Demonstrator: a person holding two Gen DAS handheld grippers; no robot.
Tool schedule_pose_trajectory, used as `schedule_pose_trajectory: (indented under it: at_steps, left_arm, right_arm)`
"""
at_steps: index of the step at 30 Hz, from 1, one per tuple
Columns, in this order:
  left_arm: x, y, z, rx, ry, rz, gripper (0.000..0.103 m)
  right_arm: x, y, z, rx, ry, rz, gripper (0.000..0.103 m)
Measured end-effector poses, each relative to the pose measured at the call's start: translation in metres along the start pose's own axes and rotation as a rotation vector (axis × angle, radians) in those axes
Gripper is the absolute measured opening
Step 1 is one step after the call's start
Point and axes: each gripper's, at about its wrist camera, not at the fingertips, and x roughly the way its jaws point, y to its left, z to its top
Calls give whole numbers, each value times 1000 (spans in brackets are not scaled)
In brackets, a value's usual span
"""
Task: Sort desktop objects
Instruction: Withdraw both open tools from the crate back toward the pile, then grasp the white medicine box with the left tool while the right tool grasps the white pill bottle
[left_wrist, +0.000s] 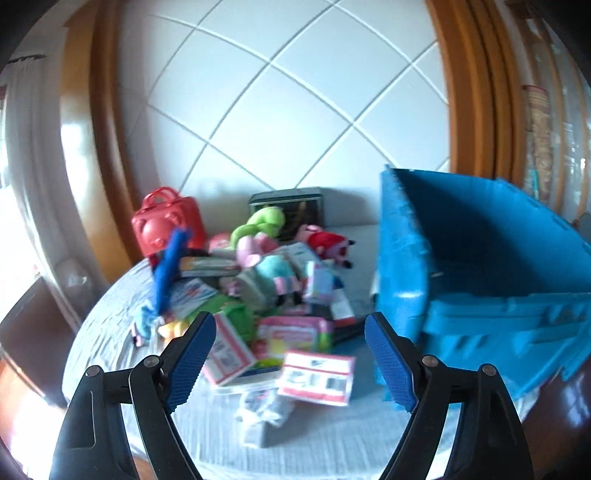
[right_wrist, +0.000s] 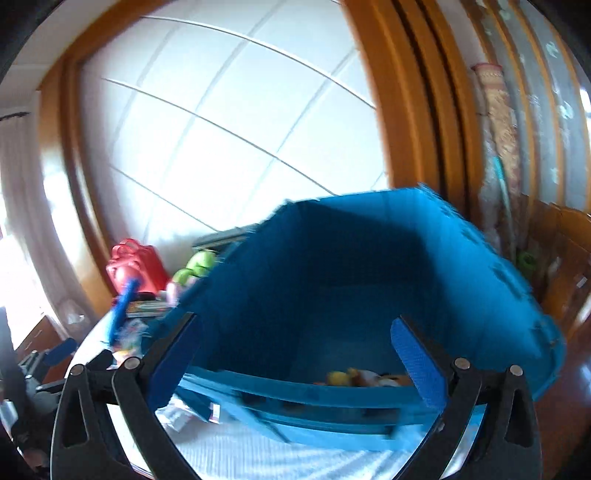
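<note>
A heap of toys and small boxes lies on the grey-clothed table (left_wrist: 207, 435): a red bear-faced case (left_wrist: 168, 225), a green plush (left_wrist: 264, 221), a red and pink plush (left_wrist: 327, 242), a blue stick toy (left_wrist: 168, 271) and pink-and-white boxes (left_wrist: 314, 376). My left gripper (left_wrist: 291, 360) hangs open above the near boxes, nothing between its blue pads. A big blue plastic crate (left_wrist: 476, 273) stands to the right. My right gripper (right_wrist: 295, 365) is open in front of the crate (right_wrist: 354, 280), which holds a few yellow and orange toys (right_wrist: 364, 378).
A dark tin box (left_wrist: 290, 201) stands at the back of the heap. Behind the table are a white quilted wall panel (left_wrist: 280, 96) and an orange wooden frame (left_wrist: 469, 92). A rolled patterned mat (right_wrist: 498, 122) leans at the right.
</note>
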Motion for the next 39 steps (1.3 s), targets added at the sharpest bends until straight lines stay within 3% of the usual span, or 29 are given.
schedule_pose_trajectory:
  at_steps: [5,8,12,16,22,28,35,39]
  left_arm:
    - [43,88,-29,-30,82,66,84]
    - [72,133,-47,-23,145,64,84]
    - [110,169,-72,-4,240,19,84]
    - [141,168,-101,43,319,-46,84]
    - [168,138,-146,76,431,-132,83]
    - [175,99,-172,61,475,-173,83]
    - [179,59,-195,13,464,-181,83]
    - [191,42,-212,40,481,-127,83]
  right_arm:
    - [12,86,-10,-65,-39,102,103]
    - [33,144,-30,-100,-24,146,103]
    - [73,211,-71,-129,61,166,103]
    - [114,241,-122,-118,206,111,103]
    - [158,229,-204,-98,417,-3,103]
    - [183,181,-260,-54,543,-81,103]
    - [193,138,-283,-55,563,-103,103]
    - [196,128,-290,-61,545,-88,103]
